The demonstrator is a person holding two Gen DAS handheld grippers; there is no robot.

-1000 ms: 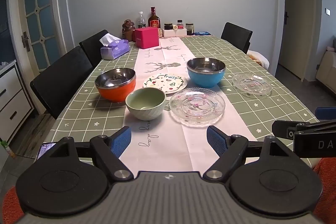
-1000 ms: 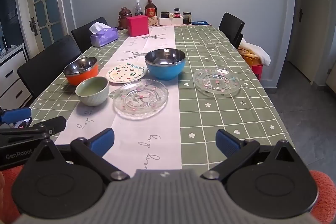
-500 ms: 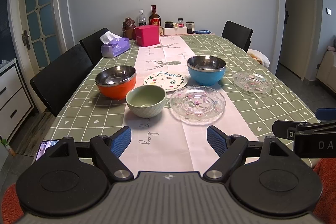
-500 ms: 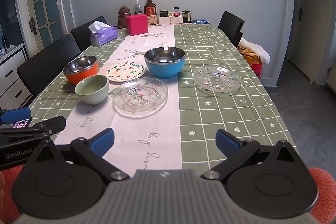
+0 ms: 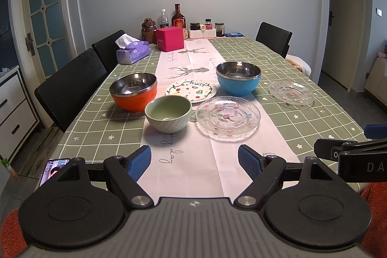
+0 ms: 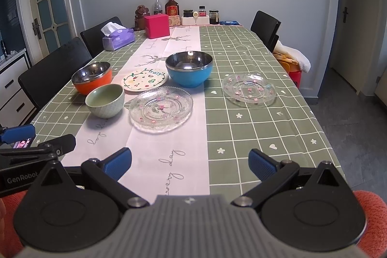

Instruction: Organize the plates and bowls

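Tongs left (image 5: 194, 162) and right (image 6: 189, 161) spread empty before green bowl (image 5: 168, 114).

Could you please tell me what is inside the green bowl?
The green bowl looks empty: bare inner wall and most of its floor show. Its near rim hides the nearest part of the inside.

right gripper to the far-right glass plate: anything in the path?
Nothing visible. The right gripper is open at the table's near edge, and only bare green checked tablecloth lies between it and the right-hand glass plate. The other glass plate sits off to the left, on the runner.
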